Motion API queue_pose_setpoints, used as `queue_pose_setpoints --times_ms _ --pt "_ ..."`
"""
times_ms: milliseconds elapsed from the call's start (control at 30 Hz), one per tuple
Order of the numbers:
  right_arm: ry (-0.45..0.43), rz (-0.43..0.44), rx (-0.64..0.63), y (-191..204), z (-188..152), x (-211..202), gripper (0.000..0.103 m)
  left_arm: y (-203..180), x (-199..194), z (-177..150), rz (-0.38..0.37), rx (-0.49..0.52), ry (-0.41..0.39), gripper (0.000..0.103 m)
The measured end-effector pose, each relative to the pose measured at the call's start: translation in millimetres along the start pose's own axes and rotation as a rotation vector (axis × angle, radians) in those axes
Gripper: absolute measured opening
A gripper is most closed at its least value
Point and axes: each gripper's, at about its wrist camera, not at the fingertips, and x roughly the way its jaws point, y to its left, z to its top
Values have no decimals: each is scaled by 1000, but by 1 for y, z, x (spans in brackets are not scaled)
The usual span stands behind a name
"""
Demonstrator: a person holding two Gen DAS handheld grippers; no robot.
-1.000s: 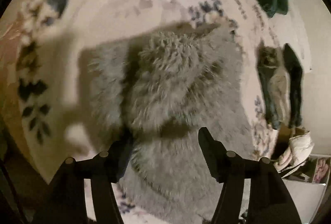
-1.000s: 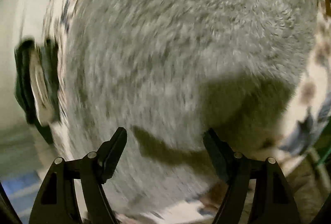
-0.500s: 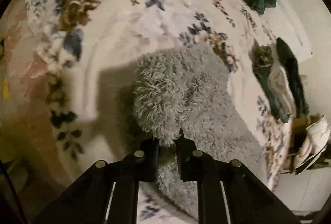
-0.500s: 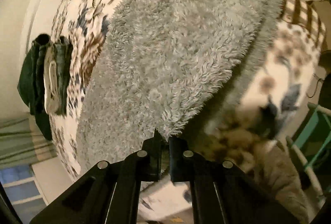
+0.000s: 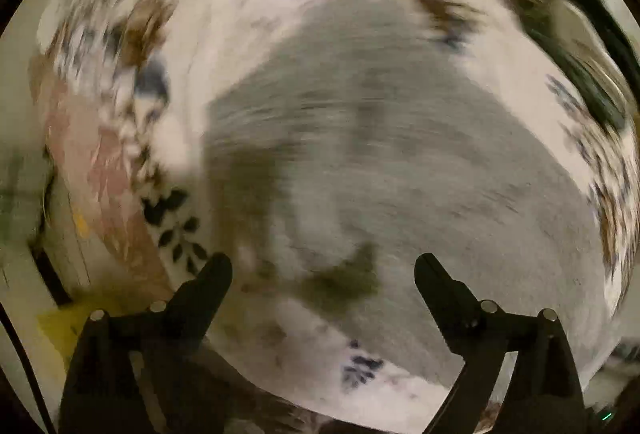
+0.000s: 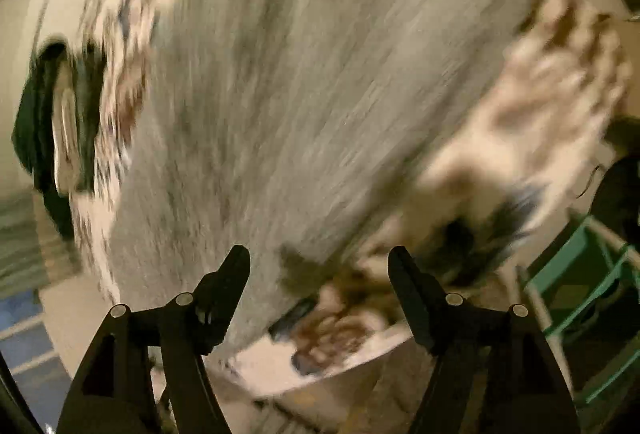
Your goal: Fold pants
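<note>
The grey fluffy pants (image 5: 400, 161) lie spread on a floral bedspread (image 5: 120, 45); both views are blurred by motion. My left gripper (image 5: 323, 274) hangs above the pants' near edge, its jaws opening wide with nothing between them. In the right wrist view the pants (image 6: 288, 93) fill the middle of the frame. My right gripper (image 6: 318, 266) is above their near corner, jaws opening, and no cloth is pinched between its fingers.
Dark folded clothes (image 5: 580, 45) lie at the bed's far right edge, seen at the left (image 6: 60, 121) in the right wrist view. A teal frame (image 6: 580, 274) stands beside the bed at right. The floral bedspread (image 6: 540, 105) surrounds the pants.
Half a second ago both grippers were shut on lifted pieces of the grey pants. Now both have let go, opened wide and risen, and the cloth lies flat on the bed.
</note>
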Motion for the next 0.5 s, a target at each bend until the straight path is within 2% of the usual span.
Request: queue_pose_setpoints --times_ms 67,167,233,300,333,367,400,500 --pt "-116 -26 50 -18 25 -30 74 -33 -10 -7 16 72 -14 93" --pt "-216 -33 107 -40 69 -50 74 -77 -12 -17 8 156 -26 94" --pt "-250 -51 134 -55 105 -50 71 -111 -3 -27 8 209 -8 93" --pt "-263 -69 164 -67 138 -44 56 -138 2 -37 -4 247 -4 94" --pt "-241 -97 173 -75 153 -35 24 -155 5 -43 4 276 -5 93" --pt "-214 -122 189 -81 161 -29 5 -167 7 -46 5 295 -6 94" --pt "-219 -121 195 -86 165 -30 5 -180 8 -51 1 315 -5 93" --pt "-319 -125 148 -82 158 -60 4 -212 11 -64 -3 378 4 93"
